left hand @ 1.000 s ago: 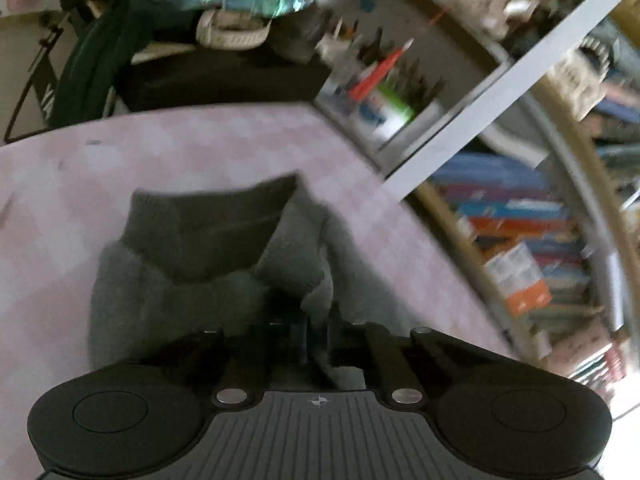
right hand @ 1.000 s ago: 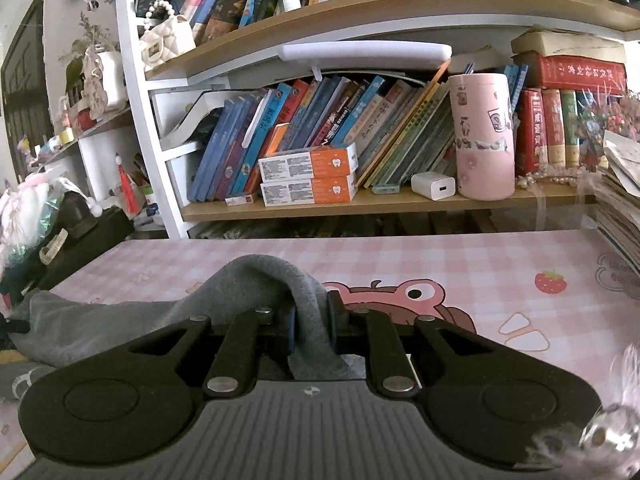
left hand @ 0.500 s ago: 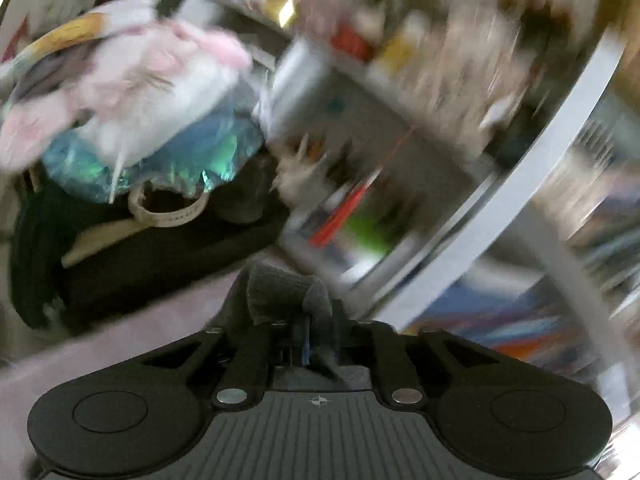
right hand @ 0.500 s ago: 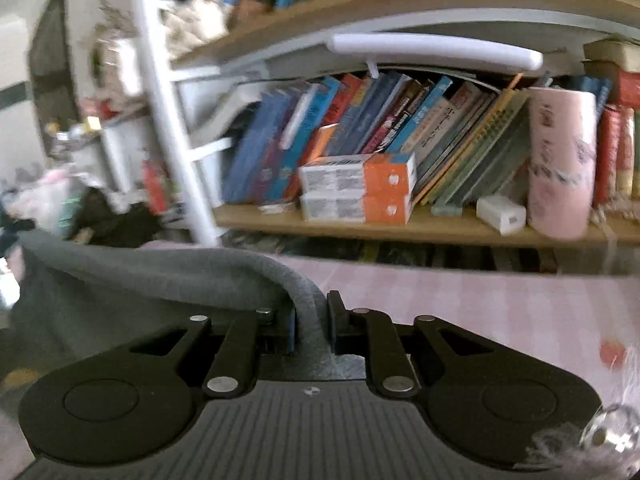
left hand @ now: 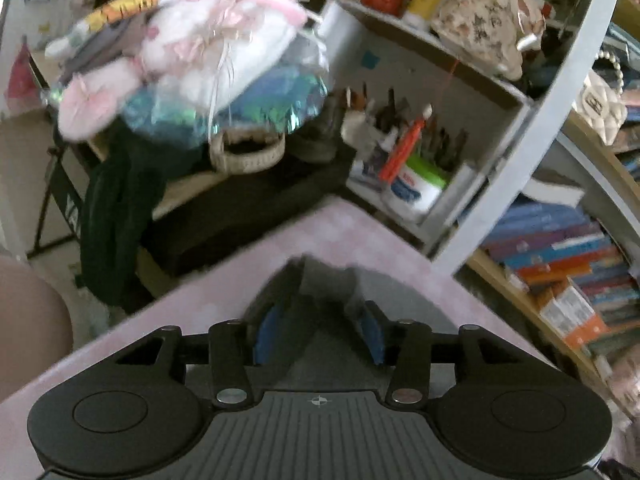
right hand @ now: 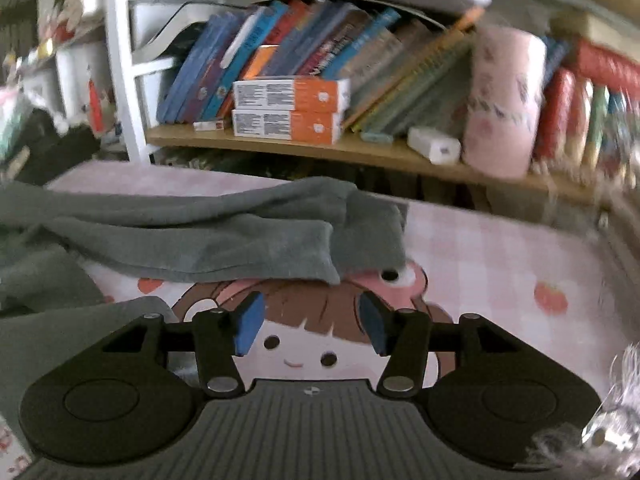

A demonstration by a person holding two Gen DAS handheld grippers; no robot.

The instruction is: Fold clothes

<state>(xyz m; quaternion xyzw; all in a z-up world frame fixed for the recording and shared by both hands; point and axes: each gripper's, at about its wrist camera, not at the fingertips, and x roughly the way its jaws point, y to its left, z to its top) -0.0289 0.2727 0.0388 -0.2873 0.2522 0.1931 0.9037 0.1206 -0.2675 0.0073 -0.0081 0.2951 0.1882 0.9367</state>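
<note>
A grey knitted garment (right hand: pixel 240 240) lies folded over on the pink cartoon-print table mat (right hand: pixel 500 260), stretching off to the left. My right gripper (right hand: pixel 311 328) hangs just in front of its near edge. Its jaws are opening and only the mat shows between the blue pads (right hand: pixel 248 328). In the left wrist view another part of the grey garment (left hand: pixel 320 292) lies slack under and between the fingers of my left gripper (left hand: pixel 318 332). Those jaws are also opening, and the pads (left hand: pixel 266 334) stand clear of the cloth.
A bookshelf (right hand: pixel 360 152) behind the table holds books, two orange boxes (right hand: pixel 288 112), a white charger (right hand: pixel 434 148) and a pink cylinder (right hand: pixel 504 100). To the left are plush toys (left hand: pixel 192 52), a woven basket (left hand: pixel 246 152), a pen holder (left hand: pixel 412 184) and a dark bag (left hand: pixel 240 208).
Both grippers were shut on grey cloth and carried it across. Now both have let go, their jaws stand apart, and the garment lies on the mat.
</note>
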